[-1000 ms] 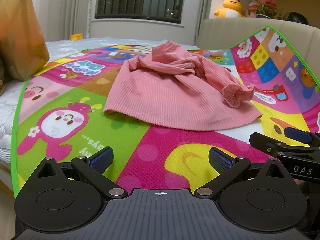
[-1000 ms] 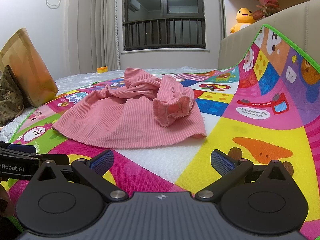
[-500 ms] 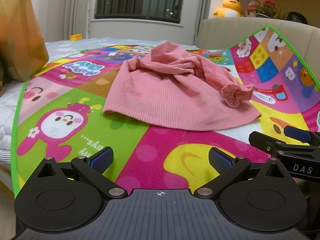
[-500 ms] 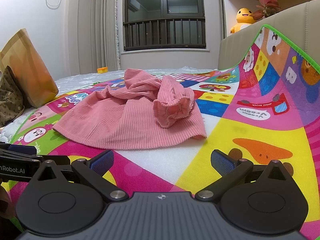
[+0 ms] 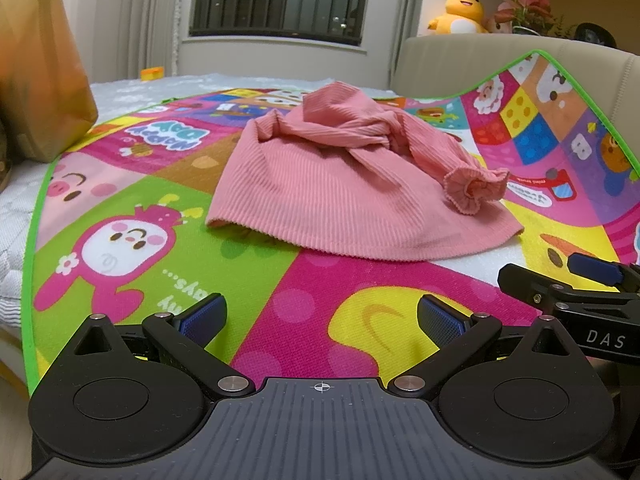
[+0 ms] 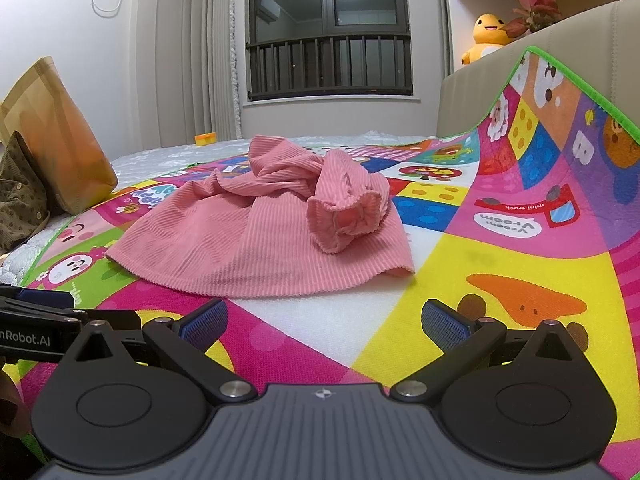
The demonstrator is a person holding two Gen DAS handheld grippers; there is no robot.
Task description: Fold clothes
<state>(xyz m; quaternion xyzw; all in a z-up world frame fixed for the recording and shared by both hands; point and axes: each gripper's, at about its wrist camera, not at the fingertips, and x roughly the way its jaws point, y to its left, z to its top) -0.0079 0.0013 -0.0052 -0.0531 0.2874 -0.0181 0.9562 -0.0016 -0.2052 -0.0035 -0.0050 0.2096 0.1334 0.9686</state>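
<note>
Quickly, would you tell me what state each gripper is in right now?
Left gripper: open, holding nothing.
Right gripper: open, holding nothing; the pink garment lies untouched.

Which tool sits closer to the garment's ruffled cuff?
The right tool: the pink ribbed garment's ruffled cuff lies on its side; the left tool faces the plain hem.

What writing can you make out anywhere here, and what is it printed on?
"DAS": on the right gripper body.
"nRobot.AI", start cut off: on the left gripper body.
"Vroom Vroom" and "mini truck", upside down: on the play mat.
Other mat lettering: too distorted to read.
</note>
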